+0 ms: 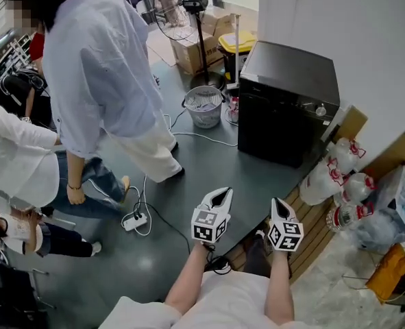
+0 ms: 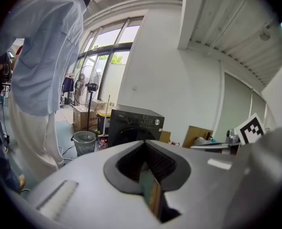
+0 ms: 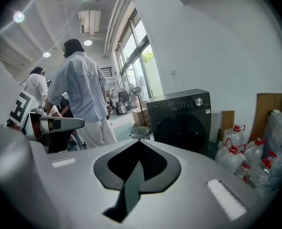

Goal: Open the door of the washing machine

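Note:
A black washing machine (image 1: 288, 101) stands against the white wall, its round door (image 3: 181, 129) closed; it also shows in the left gripper view (image 2: 133, 124). My left gripper (image 1: 222, 195) and right gripper (image 1: 277, 204) hang side by side over the grey floor, well short of the machine and pointing toward it. Both have their jaws shut with nothing between them. In each gripper view the tips (image 2: 144, 142) (image 3: 139, 141) meet at a point.
A person in a pale shirt (image 1: 99, 67) stands left of the machine. A mesh waste basket (image 1: 203, 106), a fan stand and cardboard boxes (image 1: 195, 50) lie behind. Water bottles (image 1: 339, 177) and bags crowd the right. A power strip with cables (image 1: 135, 220) lies on the floor.

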The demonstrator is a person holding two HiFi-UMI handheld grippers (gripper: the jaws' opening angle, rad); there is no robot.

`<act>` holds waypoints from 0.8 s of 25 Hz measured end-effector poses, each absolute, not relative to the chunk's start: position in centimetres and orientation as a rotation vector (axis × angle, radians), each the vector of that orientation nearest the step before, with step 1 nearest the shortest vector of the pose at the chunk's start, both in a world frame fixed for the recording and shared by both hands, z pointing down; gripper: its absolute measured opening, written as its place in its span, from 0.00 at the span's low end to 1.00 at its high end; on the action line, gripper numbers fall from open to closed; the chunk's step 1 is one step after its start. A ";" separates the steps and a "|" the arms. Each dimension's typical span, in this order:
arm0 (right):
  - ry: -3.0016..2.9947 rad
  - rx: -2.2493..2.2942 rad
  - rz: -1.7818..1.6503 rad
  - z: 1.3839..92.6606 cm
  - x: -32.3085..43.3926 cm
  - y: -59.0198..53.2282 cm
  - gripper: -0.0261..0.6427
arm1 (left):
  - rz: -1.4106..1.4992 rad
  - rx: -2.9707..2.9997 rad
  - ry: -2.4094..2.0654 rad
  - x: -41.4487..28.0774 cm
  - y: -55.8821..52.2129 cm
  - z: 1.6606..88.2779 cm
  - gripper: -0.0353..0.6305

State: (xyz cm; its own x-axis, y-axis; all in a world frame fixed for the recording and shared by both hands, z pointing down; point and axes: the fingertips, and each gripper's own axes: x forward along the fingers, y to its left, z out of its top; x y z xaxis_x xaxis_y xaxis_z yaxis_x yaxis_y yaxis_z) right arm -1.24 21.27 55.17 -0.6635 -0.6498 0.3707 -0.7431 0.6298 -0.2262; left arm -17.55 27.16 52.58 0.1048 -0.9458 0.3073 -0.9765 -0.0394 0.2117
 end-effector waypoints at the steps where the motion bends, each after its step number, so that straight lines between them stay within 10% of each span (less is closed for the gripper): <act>1: -2.598 1.120 0.521 55.3 -1.6 20.8 0.03 | 0.116 2.020 -1.889 -17.9 26.8 52.7 0.14; 20: -2.625 0.953 0.653 56.2 -3.5 0.7 0.03 | 0.197 1.865 -1.943 -20.1 9.1 53.9 0.14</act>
